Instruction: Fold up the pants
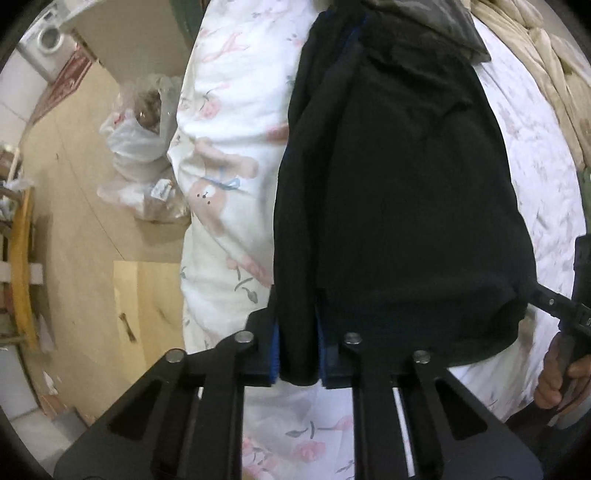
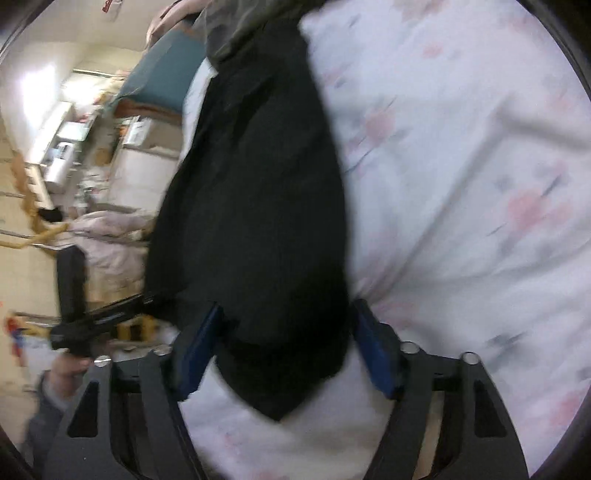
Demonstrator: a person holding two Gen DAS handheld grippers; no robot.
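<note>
The black pants (image 1: 406, 192) lie folded lengthwise on a white floral bedsheet (image 1: 229, 110). My left gripper (image 1: 298, 354) is shut on the near left edge of the pants, with the cloth pinched between its blue pads. In the right wrist view, the pants (image 2: 258, 206) lie between the wide-apart blue pads of my right gripper (image 2: 284, 354), which is open; a corner of cloth hangs toward the camera. The right gripper's tip also shows at the right edge of the left wrist view (image 1: 554, 306), beside the pants.
A beige quilt (image 1: 546, 74) lies at the far right of the bed. Grey cloth (image 1: 443, 22) lies at the far end of the pants. Plastic bags (image 1: 140, 147) sit on the wooden floor left of the bed. A washing machine (image 1: 48, 40) stands far left.
</note>
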